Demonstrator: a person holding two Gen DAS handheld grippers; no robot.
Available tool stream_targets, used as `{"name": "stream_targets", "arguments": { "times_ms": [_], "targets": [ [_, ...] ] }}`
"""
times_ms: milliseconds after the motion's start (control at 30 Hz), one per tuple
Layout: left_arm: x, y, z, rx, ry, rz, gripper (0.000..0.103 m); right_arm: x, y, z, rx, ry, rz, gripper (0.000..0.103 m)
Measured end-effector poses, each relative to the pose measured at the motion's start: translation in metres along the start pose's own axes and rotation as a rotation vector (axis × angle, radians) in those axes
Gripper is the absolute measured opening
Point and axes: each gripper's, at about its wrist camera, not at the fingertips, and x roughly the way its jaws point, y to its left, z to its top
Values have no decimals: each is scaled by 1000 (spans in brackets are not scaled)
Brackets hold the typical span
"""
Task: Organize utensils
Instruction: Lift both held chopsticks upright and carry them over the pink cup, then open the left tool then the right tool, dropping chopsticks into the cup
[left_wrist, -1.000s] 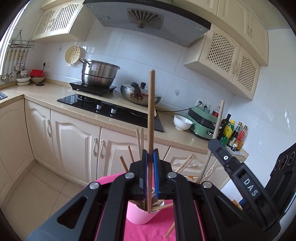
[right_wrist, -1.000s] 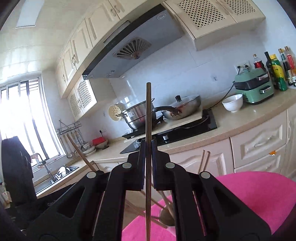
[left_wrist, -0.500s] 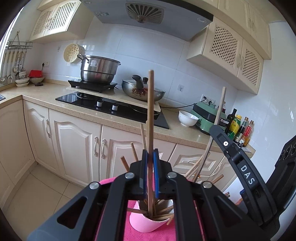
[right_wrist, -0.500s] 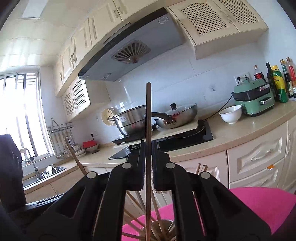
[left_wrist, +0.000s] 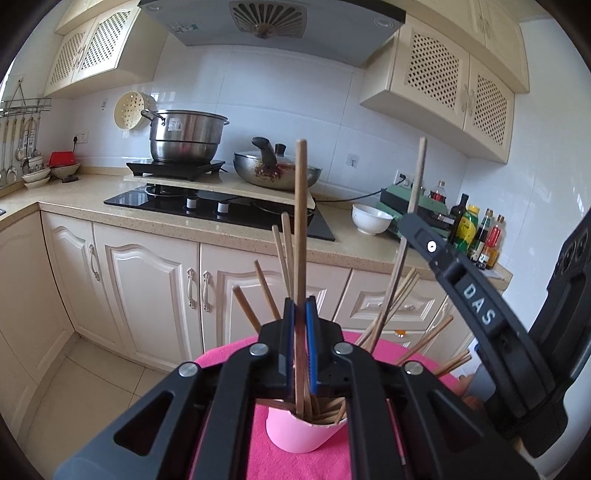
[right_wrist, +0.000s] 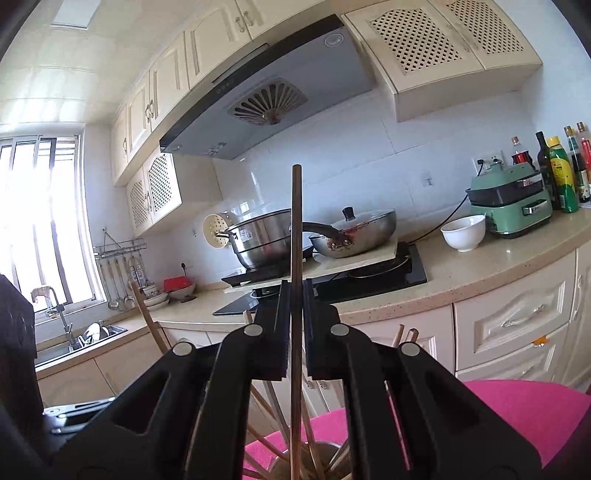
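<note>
Left hand-held gripper (left_wrist: 300, 343) pinching upright chopstick (left_wrist: 300, 236) over pink cup (left_wrist: 295, 430) at 6 o'clock, ready for dropping in. Right hand-held gripper (right_wrist: 294, 332) likewise pinching dark chopstick (right_wrist: 295, 236).

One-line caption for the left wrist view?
Left gripper holds a chopstick upright, its lower end inside the pink cup.

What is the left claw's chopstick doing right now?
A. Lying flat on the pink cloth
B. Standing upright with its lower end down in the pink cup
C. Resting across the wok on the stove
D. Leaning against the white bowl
B. The left claw is shut on a chopstick that stands upright, its lower end reaching into the pink cup among the other chopsticks.
</note>
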Motion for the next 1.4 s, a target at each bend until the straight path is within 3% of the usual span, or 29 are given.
{"name": "stream_targets", "arguments": {
  "times_ms": [667, 900, 1033, 1400],
  "targets": [
    [25, 4, -33, 44, 113, 4, 8, 4, 1, -3, -44, 32, 12, 7],
    [24, 10, -28, -5, 141, -11, 9, 3, 5, -8, -76, 89, 21, 7],
    [21, 10, -22, -14, 139, -17, 22, 0, 8, -9, -104, 126, 31, 7],
    [8, 10, -10, -21, 133, 14, 22, -7, 18, -2, -162, 212, 65, 7]
  ]
}}
